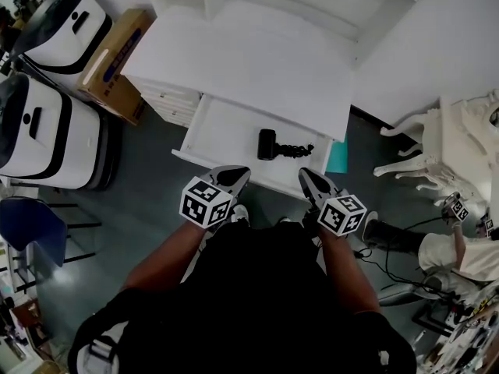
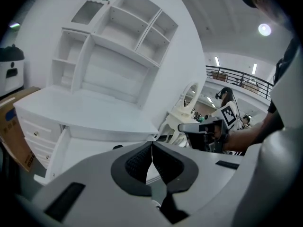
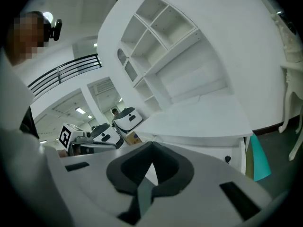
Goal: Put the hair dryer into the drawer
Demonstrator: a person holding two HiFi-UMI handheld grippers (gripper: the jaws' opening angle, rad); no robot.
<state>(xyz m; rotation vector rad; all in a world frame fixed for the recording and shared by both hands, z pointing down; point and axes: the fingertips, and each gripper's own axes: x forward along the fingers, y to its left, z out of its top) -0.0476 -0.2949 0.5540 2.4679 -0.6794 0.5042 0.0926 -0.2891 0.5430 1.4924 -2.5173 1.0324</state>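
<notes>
Left gripper [image 1: 240,174], black hair dryer [image 1: 267,143], coiled cord [image 1: 298,149]

Drawer [image 1: 224,129] open, left part free — hair dryer [image 1: 268,144] fills right; desktop [image 1: 249,61] overhangs rear.

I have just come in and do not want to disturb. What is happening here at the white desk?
A person stands in front of a white desk with a tool in each hand. The drawer is pulled open, and the black hair dryer lies inside it with its cord. The left tool and the right tool are both shut and hold nothing, close to the person's body. The drawer is not yet closed.
</notes>
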